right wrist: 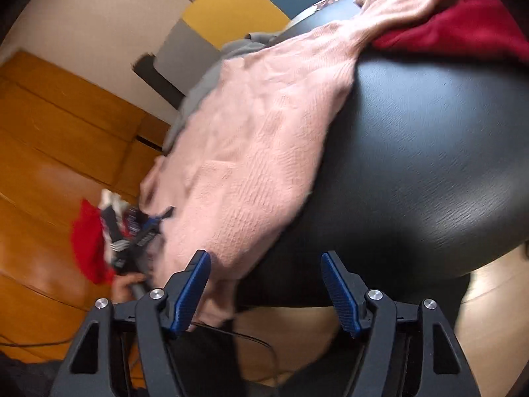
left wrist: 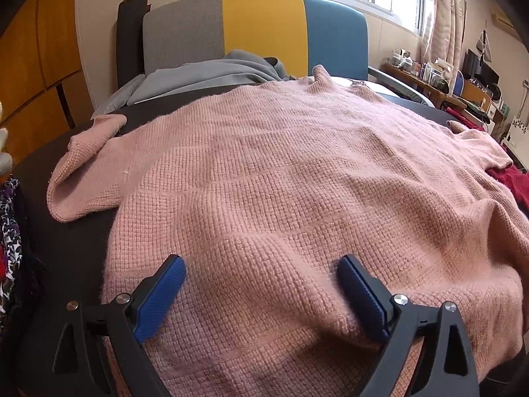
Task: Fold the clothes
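A pink knit sweater (left wrist: 281, 172) lies spread over the dark round table (left wrist: 66, 251), one sleeve (left wrist: 82, 178) bent at the left. My left gripper (left wrist: 261, 261) stands wide open over the sweater's near hem, a soft ridge of knit between its blue pads without being pinched. In the right wrist view the sweater (right wrist: 251, 152) hangs over the table (right wrist: 413, 149) edge. My right gripper (right wrist: 265, 255) is open at that edge. Its left finger (right wrist: 195, 284) is beside the hanging corner, with nothing clamped. The view is blurred.
A dark red garment (left wrist: 509, 182) lies at the table's right under the sweater's other sleeve. Grey clothing (left wrist: 211, 72) lies behind, before a grey-yellow-blue chair back (left wrist: 264, 26). A cluttered desk (left wrist: 446, 82) stands at the right. Patterned clothes (right wrist: 87, 241) are piled at the left by a hand (right wrist: 127, 284).
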### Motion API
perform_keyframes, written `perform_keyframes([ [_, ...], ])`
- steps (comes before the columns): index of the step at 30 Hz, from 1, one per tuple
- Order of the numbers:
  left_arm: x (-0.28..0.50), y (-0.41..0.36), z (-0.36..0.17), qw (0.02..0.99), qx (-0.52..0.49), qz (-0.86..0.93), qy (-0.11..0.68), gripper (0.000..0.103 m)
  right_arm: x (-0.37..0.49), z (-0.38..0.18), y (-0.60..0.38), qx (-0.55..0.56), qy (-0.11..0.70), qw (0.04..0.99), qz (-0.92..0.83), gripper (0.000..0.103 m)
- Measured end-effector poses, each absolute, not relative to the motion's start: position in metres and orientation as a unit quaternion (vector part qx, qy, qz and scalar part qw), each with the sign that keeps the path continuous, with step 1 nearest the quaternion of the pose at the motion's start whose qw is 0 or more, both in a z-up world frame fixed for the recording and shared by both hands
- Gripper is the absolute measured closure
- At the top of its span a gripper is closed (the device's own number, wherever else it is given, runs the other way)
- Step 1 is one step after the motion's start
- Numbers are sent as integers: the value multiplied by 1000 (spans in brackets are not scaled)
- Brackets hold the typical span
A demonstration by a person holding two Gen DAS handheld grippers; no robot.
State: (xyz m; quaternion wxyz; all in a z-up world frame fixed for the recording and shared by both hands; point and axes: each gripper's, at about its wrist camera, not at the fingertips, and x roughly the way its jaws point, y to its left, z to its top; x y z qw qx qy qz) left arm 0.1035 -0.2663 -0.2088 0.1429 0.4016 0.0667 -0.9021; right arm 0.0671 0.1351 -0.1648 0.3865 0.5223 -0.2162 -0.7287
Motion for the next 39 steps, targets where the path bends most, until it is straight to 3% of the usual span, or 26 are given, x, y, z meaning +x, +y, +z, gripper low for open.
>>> perform_keyframes([
  [4,103,-268,-209,143,401,-902,68,6,70,-168,90,518,-216,440,-701,32],
  [7,103,-268,-209,143,400,-903,69,6,50,-155,63,500,-279,489,-659,32],
  [8,103,-268,-210,143,400,-903,69,6,42,-146,55,488,-286,505,-652,27],
  [9,104,-268,-210,143,399,-903,69,6,34,-136,47,477,-293,521,-644,7],
  [10,104,-268,-210,143,398,-903,70,6,27,-126,39,465,-300,536,-637,0],
  [14,105,-268,-210,144,396,-904,72,6,2,-122,0,479,-255,516,-663,0],
  [17,106,-269,-210,142,394,-905,74,6,-3,-131,6,488,-241,494,-678,5],
  [23,108,-268,-210,140,390,-907,78,6,22,-141,55,480,-190,450,-728,39],
  [31,109,-269,-210,140,389,-907,79,6,50,-169,63,508,-138,426,-736,39],
  [39,109,-270,-210,141,388,-907,79,6,65,-157,13,453,45,401,-795,44],
])
